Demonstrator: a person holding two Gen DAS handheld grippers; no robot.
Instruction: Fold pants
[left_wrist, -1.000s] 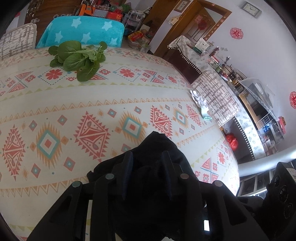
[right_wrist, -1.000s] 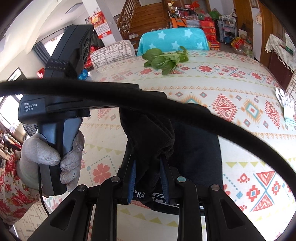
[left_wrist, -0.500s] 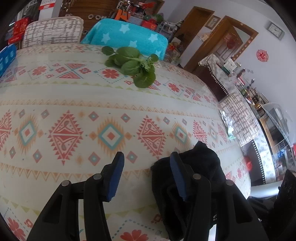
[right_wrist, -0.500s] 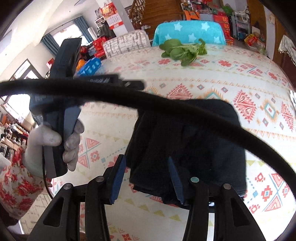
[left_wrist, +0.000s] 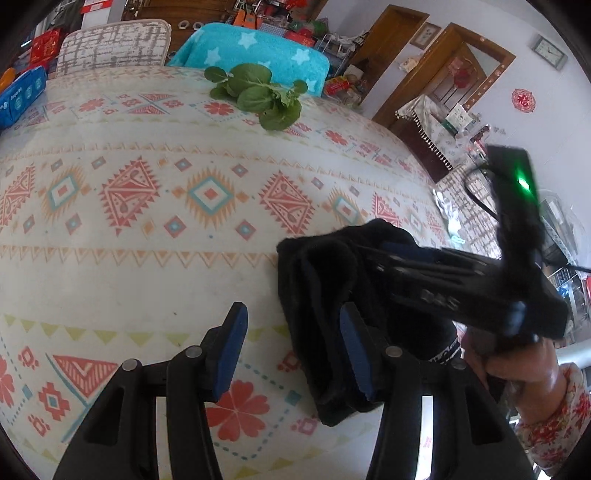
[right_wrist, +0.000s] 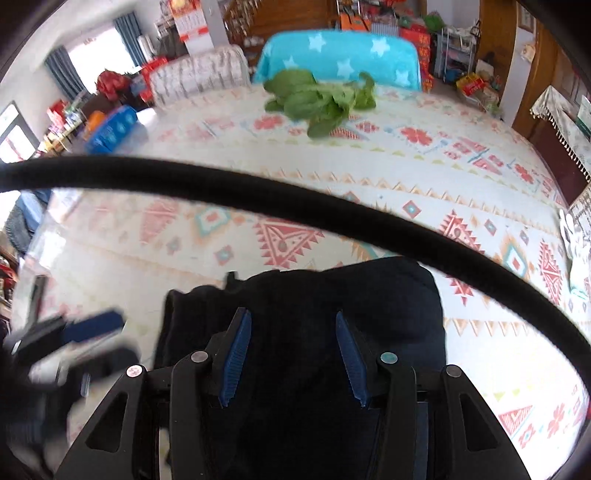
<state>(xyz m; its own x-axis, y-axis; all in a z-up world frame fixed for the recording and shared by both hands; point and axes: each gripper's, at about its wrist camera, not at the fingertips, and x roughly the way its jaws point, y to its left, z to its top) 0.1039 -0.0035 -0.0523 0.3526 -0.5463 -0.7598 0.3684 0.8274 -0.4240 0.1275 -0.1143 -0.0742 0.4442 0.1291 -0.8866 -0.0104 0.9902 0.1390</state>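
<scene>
The black pants (left_wrist: 325, 288) lie folded in a thick bundle on the patterned tablecloth (left_wrist: 147, 258). In the left wrist view my left gripper (left_wrist: 291, 332) is open and empty, its right finger beside the bundle's left edge. The right gripper's body (left_wrist: 443, 291) hovers over the pants there. In the right wrist view the pants (right_wrist: 369, 291) lie flat under my right gripper (right_wrist: 291, 343), which is open and holds nothing. The left gripper (right_wrist: 85, 332) shows blurred at the lower left.
A bunch of green leaves (left_wrist: 258, 96) lies at the table's far side, also in the right wrist view (right_wrist: 321, 99). A blue pack (right_wrist: 110, 129) sits at the far left. Two chairs (left_wrist: 255, 55) stand behind the table. A black cable (right_wrist: 295, 199) crosses the right wrist view.
Both grippers opened and let go of the pants. The bundle now lies on the table. The left gripper has drawn off to the left; the right one hovers over the pants.
</scene>
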